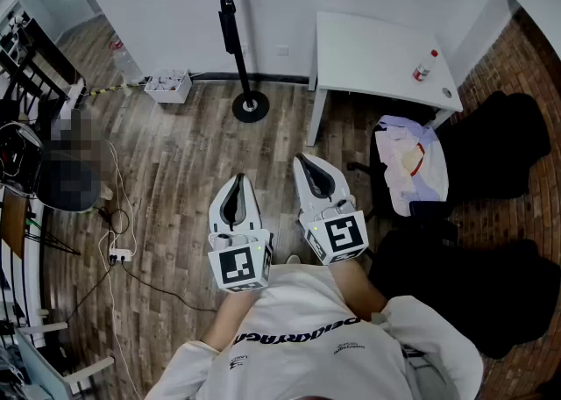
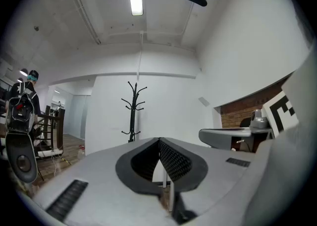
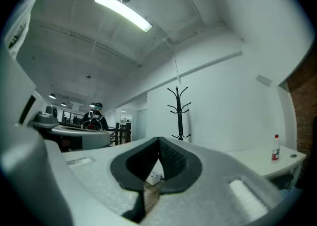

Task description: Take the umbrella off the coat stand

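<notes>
Black umbrella [image 1: 228, 28], on stand [image 1: 240, 69] — well beyond right gripper [image 1: 304, 161]

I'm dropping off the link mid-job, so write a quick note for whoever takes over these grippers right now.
Left claw: shut, empty, held level close to the body.
Right claw: shut, empty, level beside it.
Umbrella: hanging against the pole of the coat stand, straight ahead and well beyond both claws.
Done: nothing yet.
Left: walk up, open a claw, grip the umbrella, lift it off the stand.
</notes>
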`<action>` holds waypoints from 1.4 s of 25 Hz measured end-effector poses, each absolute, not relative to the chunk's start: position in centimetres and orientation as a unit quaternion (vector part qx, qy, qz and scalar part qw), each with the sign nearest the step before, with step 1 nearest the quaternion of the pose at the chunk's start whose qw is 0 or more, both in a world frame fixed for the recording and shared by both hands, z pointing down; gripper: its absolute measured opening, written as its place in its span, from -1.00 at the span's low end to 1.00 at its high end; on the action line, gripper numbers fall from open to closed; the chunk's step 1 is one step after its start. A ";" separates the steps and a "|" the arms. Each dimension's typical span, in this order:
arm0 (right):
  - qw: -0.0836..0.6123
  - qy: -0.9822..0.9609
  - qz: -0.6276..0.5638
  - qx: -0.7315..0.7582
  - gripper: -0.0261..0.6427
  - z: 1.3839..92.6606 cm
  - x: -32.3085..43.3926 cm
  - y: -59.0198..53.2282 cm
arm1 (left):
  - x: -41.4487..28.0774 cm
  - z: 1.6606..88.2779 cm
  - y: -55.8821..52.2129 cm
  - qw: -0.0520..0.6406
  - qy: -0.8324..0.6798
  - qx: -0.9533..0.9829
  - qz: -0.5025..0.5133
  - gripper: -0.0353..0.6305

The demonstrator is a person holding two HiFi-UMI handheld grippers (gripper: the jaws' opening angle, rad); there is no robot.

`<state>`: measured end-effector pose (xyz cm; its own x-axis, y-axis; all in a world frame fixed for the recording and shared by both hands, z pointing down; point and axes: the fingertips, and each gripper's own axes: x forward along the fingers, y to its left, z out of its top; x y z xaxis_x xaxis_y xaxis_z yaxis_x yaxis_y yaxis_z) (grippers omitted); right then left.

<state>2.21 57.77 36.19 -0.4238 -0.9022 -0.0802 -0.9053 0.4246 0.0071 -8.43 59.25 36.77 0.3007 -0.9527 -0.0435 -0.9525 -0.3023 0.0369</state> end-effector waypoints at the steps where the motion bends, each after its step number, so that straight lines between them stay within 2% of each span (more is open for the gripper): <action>1: 0.032 0.843 0.021 -0.536 -0.93 36.3 2.5 57.6 | -8.2 36.8 59.2 0.002 -0.592 0.805 -0.029 -0.90; 8: 0.054 0.839 -0.009 -0.541 -0.93 37.0 3.5 56.5 | -7.9 37.9 58.6 0.006 -0.592 0.806 -0.020 -0.90; 16: 0.031 0.842 0.005 -0.538 -0.93 38.2 1.8 52.1 | -9.0 39.7 53.8 0.036 -0.591 0.805 -0.023 -0.90; 35: 0.027 0.834 0.013 -0.551 -0.93 36.2 -0.1 23.1 | -11.0 38.7 23.8 0.051 -0.584 0.809 -0.041 -0.90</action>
<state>-0.07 23.14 36.16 -0.3907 -0.9186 -0.0593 -0.9200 0.3919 -0.0088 -11.02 23.83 38.68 0.3142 -0.9493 -0.0066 -0.9409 -0.3123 0.1311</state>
